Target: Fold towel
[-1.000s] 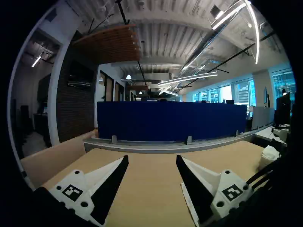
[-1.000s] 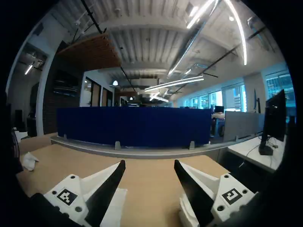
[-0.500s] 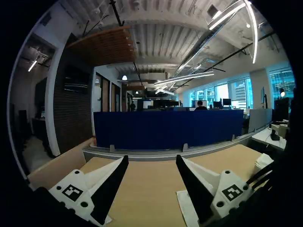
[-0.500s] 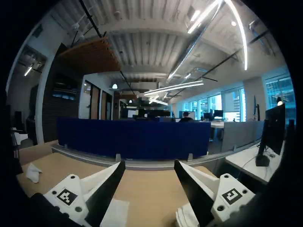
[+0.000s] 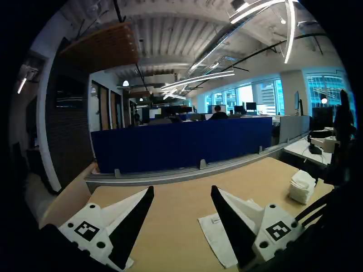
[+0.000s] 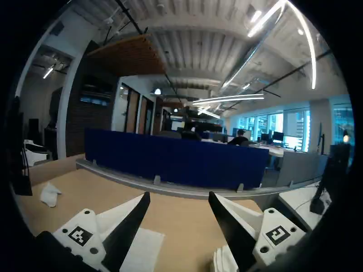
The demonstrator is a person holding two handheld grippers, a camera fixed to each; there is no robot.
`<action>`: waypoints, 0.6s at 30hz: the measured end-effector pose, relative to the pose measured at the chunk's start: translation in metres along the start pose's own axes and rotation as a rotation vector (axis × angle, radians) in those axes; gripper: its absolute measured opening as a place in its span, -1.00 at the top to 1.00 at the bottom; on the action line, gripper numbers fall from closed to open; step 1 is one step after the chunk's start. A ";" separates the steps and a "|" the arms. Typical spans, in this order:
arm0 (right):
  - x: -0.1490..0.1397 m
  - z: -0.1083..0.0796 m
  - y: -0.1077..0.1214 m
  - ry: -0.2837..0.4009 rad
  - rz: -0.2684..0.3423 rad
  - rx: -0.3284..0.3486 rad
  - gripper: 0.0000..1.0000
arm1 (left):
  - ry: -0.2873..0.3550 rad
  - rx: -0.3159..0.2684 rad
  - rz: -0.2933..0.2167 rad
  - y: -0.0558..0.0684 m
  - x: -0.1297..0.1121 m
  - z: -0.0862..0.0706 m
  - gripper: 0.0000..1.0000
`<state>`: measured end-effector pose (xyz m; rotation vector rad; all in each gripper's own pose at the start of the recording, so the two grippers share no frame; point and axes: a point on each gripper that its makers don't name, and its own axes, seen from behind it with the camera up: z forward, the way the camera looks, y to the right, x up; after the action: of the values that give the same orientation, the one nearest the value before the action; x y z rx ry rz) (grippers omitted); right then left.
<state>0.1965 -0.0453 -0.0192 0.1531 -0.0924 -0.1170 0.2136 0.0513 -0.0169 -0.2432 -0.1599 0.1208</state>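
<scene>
Towel partly behind left gripper

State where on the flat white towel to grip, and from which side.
Probably a corner of the towel, coming in low from its near edge: it lies spread flat on the table, so only the thin border can be pinched.

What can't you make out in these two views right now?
- Left gripper view: flat white cloth towel, right part hidden behind the left gripper.
- Right gripper view: stack of folded white towels, mostly behind the right gripper and cut off below.
- Same view: crumpled white cloth, too small to identify.
</scene>
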 end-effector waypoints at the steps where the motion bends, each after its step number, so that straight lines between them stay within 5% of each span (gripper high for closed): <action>1: -0.001 -0.001 -0.004 -0.012 -0.008 0.020 -1.00 | -0.008 -0.018 0.010 0.004 -0.001 0.000 -0.86; 11: -0.019 -0.010 -0.044 -0.161 -0.112 0.211 -1.00 | -0.099 -0.184 0.074 0.041 -0.017 -0.002 -0.86; 18: -0.035 -0.011 -0.060 -0.209 -0.130 0.274 -1.00 | -0.149 -0.221 0.100 0.051 -0.039 0.001 -0.86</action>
<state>0.1567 -0.0978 -0.0426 0.4208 -0.3080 -0.2505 0.1701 0.0958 -0.0342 -0.4635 -0.3102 0.2209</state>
